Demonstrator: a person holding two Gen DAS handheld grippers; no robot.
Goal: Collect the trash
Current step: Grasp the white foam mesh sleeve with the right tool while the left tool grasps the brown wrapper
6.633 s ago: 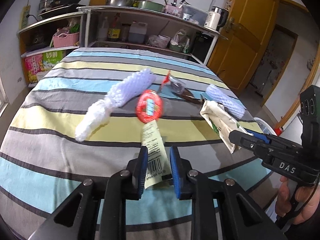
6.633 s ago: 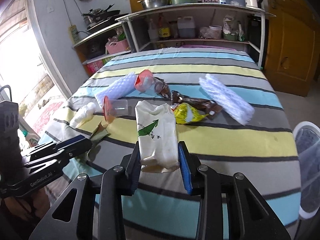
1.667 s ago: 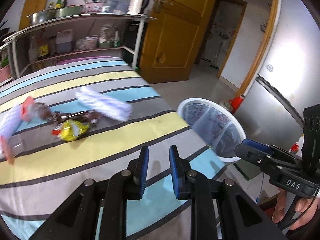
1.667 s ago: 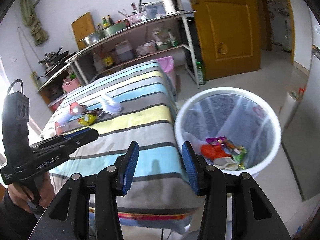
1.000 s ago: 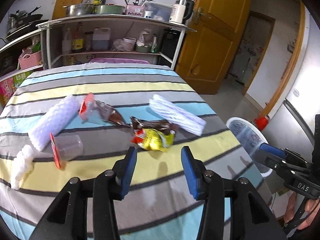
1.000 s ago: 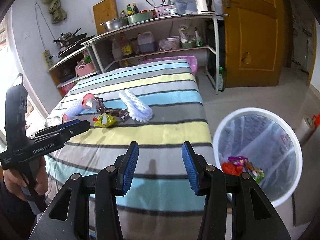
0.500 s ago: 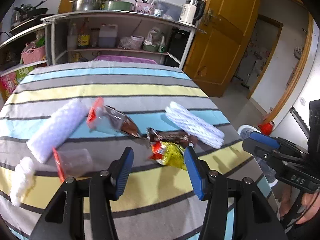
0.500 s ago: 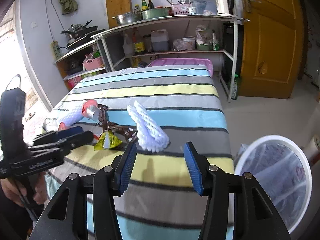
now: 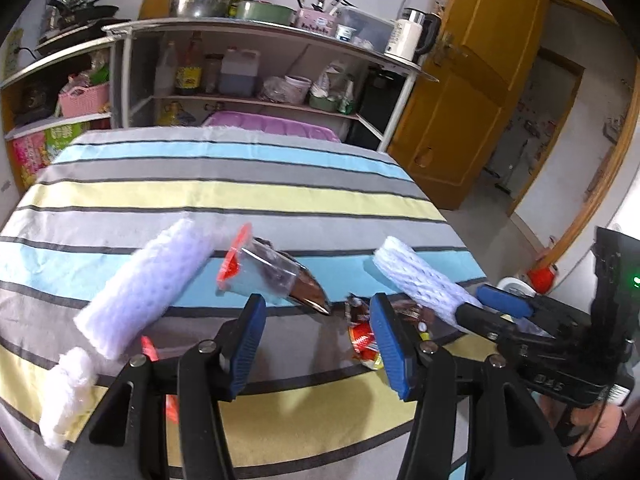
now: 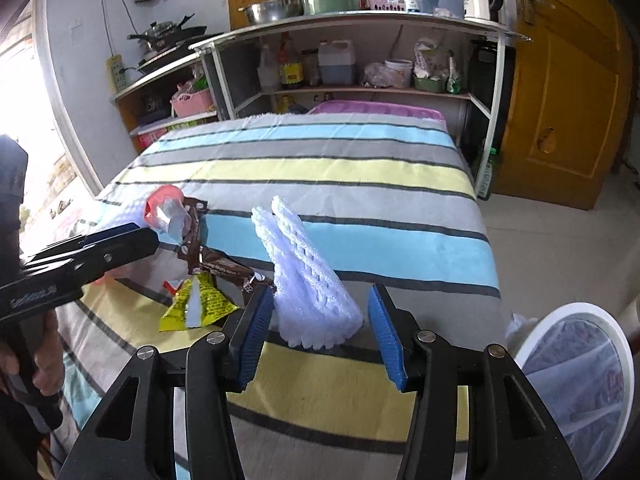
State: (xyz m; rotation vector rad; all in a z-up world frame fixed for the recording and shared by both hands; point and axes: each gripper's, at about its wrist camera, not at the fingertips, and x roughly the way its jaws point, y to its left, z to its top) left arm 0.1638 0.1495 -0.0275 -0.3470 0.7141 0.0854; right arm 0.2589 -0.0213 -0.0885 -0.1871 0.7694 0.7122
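Trash lies on the striped bed (image 9: 240, 196). My left gripper (image 9: 318, 344) is open and empty, just short of a clear cup with a red rim (image 9: 260, 270) and a brown wrapper (image 9: 310, 292); a yellow-red packet (image 9: 364, 346) lies by its right finger. A white foam net (image 9: 140, 280) lies at left, another (image 9: 420, 280) at right. My right gripper (image 10: 320, 332) is open, its fingers either side of the near end of a white foam net (image 10: 304, 276). The yellow packet (image 10: 200, 300), brown wrapper (image 10: 216, 264) and cup (image 10: 168, 210) lie to its left.
A white bin with a liner (image 10: 580, 368) stands on the floor right of the bed. Shelves with bottles and pots (image 10: 352, 60) stand behind the bed. A wooden door (image 10: 568, 80) is at the right. A second red-rimmed cup (image 9: 150, 350) shows behind my left finger.
Both grippers dropped their earlier trash in the bin, swung back to the bed and came close to the remaining pieces. Both are wide open now.
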